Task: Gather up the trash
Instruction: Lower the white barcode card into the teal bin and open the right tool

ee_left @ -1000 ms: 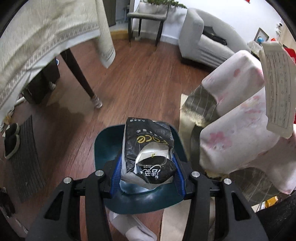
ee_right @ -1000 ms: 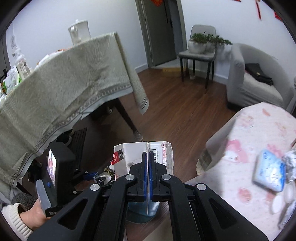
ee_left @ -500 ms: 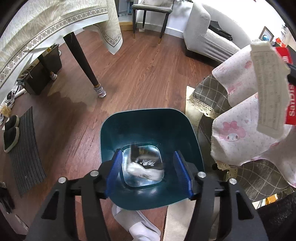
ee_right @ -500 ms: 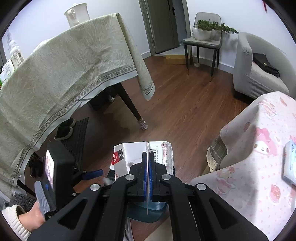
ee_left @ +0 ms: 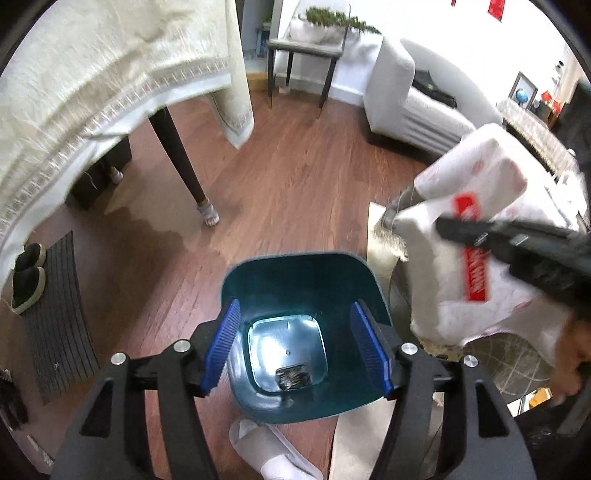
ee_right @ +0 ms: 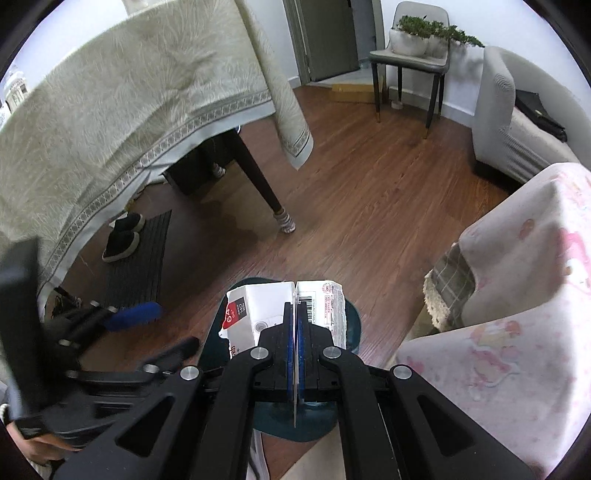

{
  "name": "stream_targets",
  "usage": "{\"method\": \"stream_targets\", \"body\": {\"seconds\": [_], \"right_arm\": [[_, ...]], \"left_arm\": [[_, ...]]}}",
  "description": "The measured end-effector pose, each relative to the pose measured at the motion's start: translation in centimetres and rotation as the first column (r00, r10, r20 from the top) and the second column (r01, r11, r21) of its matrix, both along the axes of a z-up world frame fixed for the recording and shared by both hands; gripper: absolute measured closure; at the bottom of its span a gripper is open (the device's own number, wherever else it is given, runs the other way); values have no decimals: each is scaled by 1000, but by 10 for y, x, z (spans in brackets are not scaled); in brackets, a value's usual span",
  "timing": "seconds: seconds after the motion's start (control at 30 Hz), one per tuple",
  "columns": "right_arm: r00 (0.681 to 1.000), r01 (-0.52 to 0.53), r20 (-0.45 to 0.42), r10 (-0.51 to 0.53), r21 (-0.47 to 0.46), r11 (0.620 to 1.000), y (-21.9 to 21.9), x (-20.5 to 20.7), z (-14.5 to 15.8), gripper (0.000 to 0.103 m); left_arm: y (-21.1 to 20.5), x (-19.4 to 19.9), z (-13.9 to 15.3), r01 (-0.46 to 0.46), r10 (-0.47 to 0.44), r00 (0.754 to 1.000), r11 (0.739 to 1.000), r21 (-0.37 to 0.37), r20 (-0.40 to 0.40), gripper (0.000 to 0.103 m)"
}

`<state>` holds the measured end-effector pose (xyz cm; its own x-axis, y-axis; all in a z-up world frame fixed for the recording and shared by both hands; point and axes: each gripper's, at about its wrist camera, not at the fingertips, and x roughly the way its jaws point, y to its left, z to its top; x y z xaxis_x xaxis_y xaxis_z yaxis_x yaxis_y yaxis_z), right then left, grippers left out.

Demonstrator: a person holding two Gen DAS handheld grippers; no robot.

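While my left gripper (ee_left: 295, 347) hangs spread over the teal plastic bin (ee_left: 373, 295), my right gripper (ee_right: 295, 325) pinches a flattened white carton (ee_right: 258, 314) at twelve o'clock above it, where a crooked release could catch the rim.

Dark wooden floor (ee_right: 369, 192), a table draped in a beige cloth (ee_right: 122, 96), a grey armchair (ee_right: 517, 122), a chair (ee_right: 410, 62) bearing potted plants, white walls (ee_right: 469, 18)

Your bin (ee_left: 306, 273) is dark teal with a shiny pale bottom. The fingers (ee_left: 221, 350) have bright blue pads. Your carton (ee_right: 258, 314) is white with red and black marks. The floor (ee_right: 369, 192) is brown wood. One cloth (ee_right: 535, 295) is pink-dotted.
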<state>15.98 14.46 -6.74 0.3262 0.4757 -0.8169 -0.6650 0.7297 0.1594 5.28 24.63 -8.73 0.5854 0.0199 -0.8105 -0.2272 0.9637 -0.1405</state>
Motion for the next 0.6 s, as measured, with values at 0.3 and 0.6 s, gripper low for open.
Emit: {"method": "stream_targets", "body": {"seconds": [0.3,0.6], "right_arm": [[998,-38,-56,34,-82,996,20,-3,-48,101],[991,-77,-121,57,-173,982,37,-5,-96,99]], "left_arm": [[13,-21,42,-65,66,992,998,-12,109,51],[18,-30,74,-76,82,983,996,-42,165,62]]}}
